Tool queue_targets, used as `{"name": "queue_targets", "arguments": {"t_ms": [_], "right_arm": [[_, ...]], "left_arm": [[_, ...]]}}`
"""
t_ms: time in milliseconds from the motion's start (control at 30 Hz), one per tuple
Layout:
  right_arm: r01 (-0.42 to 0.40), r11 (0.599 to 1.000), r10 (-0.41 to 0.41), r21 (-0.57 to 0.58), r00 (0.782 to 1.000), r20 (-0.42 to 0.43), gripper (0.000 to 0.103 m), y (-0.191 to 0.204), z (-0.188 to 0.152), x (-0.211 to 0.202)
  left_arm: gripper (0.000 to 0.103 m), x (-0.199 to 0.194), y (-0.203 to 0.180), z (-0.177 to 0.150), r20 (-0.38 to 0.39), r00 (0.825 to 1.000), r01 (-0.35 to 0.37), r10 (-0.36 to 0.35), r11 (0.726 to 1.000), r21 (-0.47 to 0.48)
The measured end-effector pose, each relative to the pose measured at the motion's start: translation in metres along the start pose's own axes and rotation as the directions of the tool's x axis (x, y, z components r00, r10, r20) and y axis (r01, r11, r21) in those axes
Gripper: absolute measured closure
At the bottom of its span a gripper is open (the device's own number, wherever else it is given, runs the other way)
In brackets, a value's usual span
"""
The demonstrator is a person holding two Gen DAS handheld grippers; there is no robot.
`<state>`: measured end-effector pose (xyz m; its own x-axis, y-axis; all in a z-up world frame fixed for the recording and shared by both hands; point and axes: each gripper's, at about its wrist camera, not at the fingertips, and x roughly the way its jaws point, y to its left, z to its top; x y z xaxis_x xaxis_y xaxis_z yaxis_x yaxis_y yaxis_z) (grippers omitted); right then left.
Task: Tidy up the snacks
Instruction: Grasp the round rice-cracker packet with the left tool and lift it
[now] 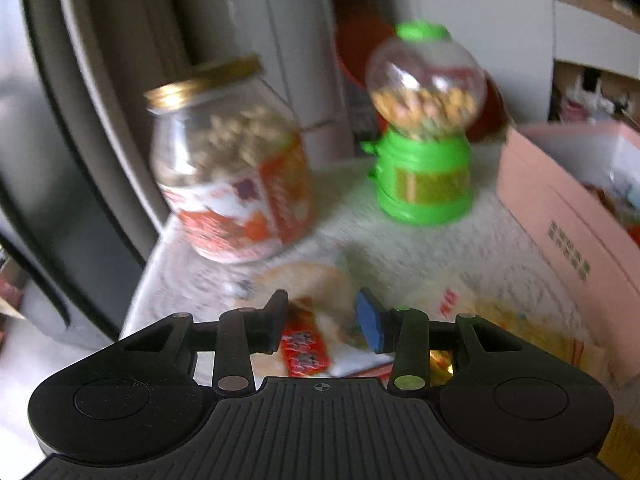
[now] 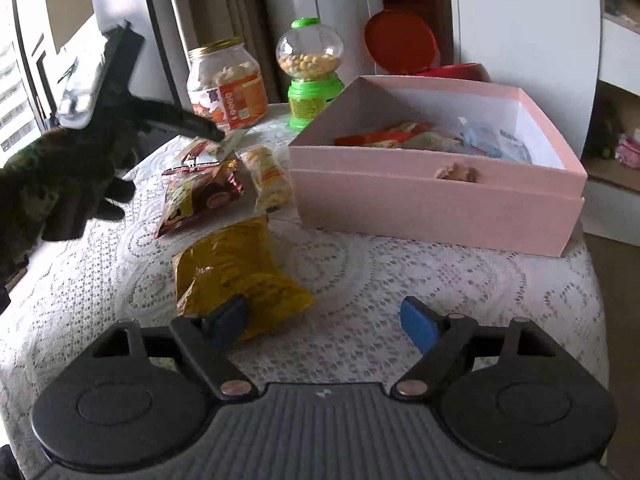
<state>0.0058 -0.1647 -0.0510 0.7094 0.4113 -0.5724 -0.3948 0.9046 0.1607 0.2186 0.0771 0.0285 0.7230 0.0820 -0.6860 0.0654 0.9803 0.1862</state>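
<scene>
Snack packs (image 2: 208, 192) are scattered on the lace-covered bench (image 2: 360, 264), right between the jar (image 2: 226, 84) and the pink box (image 2: 436, 200), which already holds a few. The left hand-held gripper (image 1: 324, 320) is spread over a red pack (image 1: 306, 350), but it's blurry. The right hand-held gripper (image 2: 322, 322) is spread by the yellow bag (image 2: 236, 276).

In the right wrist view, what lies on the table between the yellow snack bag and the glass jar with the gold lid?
Between the yellow snack bag and the glass jar lie a dark red snack packet and small packets behind it, in the right wrist view.
</scene>
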Motion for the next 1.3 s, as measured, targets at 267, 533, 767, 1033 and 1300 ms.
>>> {"name": "queue_targets", "arguments": {"t_ms": [267, 533, 767, 1033, 1300], "right_arm": [[-0.002, 1.000, 0.002, 0.003, 1.000, -0.001, 0.018, -0.001, 0.001, 0.000], [0.001, 1.000, -0.001, -0.004, 1.000, -0.001, 0.017, 0.000, 0.000, 0.002], [0.009, 1.000, -0.009, -0.015, 1.000, -0.001, 0.016, 0.001, -0.002, 0.002], [0.016, 1.000, -0.017, -0.027, 1.000, -0.001, 0.015, 0.003, -0.003, 0.003], [0.018, 0.999, -0.018, -0.033, 1.000, -0.001, 0.014, 0.001, -0.003, 0.004]], "left_arm": [[0.042, -0.006, 0.016, 0.001, 0.025, 1.000, 0.019, -0.017, 0.997, -0.077], [0.039, 0.008, 0.035, 0.005, -0.006, 1.000, 0.017, -0.018, 0.990, -0.140], [0.027, 0.009, 0.037, 0.010, -0.028, 0.997, 0.061, -0.066, 0.984, -0.167], [0.024, 0.014, 0.040, -0.001, -0.016, 1.000, -0.028, 0.026, 0.992, -0.126], [0.021, 0.013, 0.078, -0.005, -0.005, 0.997, 0.070, -0.073, 0.972, -0.224]]}}
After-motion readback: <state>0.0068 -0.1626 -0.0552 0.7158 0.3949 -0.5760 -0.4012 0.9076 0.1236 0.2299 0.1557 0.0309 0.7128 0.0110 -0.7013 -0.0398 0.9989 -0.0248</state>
